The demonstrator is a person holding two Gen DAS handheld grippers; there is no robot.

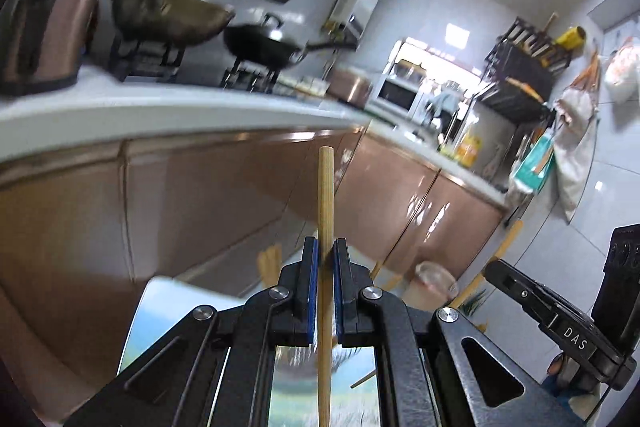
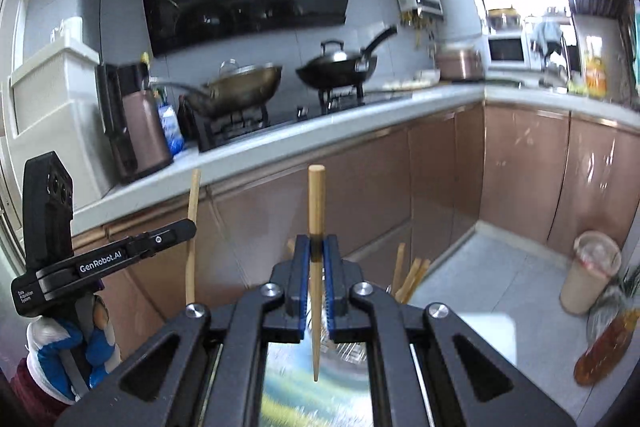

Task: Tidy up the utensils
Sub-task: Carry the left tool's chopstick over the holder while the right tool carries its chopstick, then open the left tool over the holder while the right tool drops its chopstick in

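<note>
the bottom of the left chopstick (image 1: pixel 325 211) is cut off at the edge of the left view, at 6 o'clock. the stuff under both grippers is blurry, so the shiny round thing down there is hard to make out. a few more sticks (image 2: pixel 408 277) poke up at about 1 o'clock from the right gripper (image 2: pixel 317 247), but what holds them is hidden behind the gripper.

the left gripper (image 1: pixel 326 247) is pinched tight on its chopstick, which stands straight up toward 12 o'clock. the right gripper is pinched tight on the other chopstick (image 2: pixel 316 203), upright too, with its thin tip hanging down.

a cup (image 2: pixel 588 273) with a clear lid sits at 3 o'clock in the right view, with a pale drink in it. two woks (image 2: pixel 240 83) sit on the stove at 12 o'clock; what is inside them cannot be seen.
</note>
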